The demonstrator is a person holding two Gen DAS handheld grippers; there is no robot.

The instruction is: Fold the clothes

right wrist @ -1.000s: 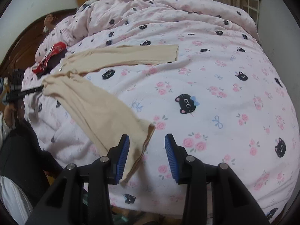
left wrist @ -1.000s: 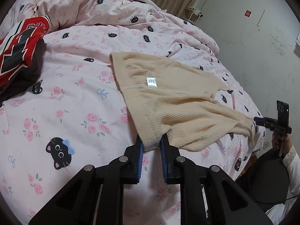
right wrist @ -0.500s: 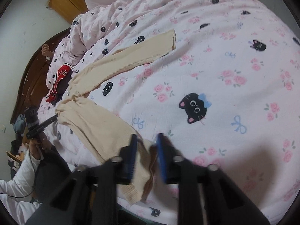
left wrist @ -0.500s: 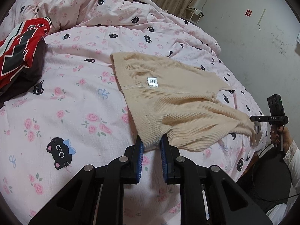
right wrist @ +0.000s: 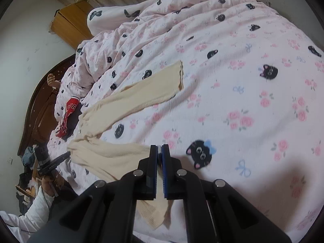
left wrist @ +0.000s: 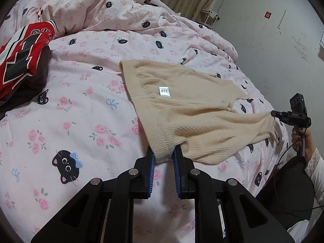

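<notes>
A beige ribbed pair of leggings (left wrist: 182, 109) lies spread on the pink cat-print bed sheet (left wrist: 81, 121), waistband with a small white tag toward me. My left gripper (left wrist: 163, 156) is shut on the near corner of the waistband. In the right wrist view the same leggings (right wrist: 113, 156) show two legs: one lies flat across the bed (right wrist: 145, 91), the other runs to my right gripper (right wrist: 160, 151), which is shut on its cuff end. The right gripper also shows at the far right of the left wrist view (left wrist: 291, 115), at the leg's end.
A red and black jersey (left wrist: 22, 56) lies on dark cloth at the left of the bed. A bunched pink duvet (left wrist: 113, 10) fills the far side. A wooden cabinet (right wrist: 68, 24) and dark headboard (right wrist: 38, 105) stand beyond. A grey wall (left wrist: 273, 50) is at right.
My right gripper has closed fully on the leg cuff and lifted it slightly off the bed. My left gripper keeps its hold on the waistband and has barely moved.
</notes>
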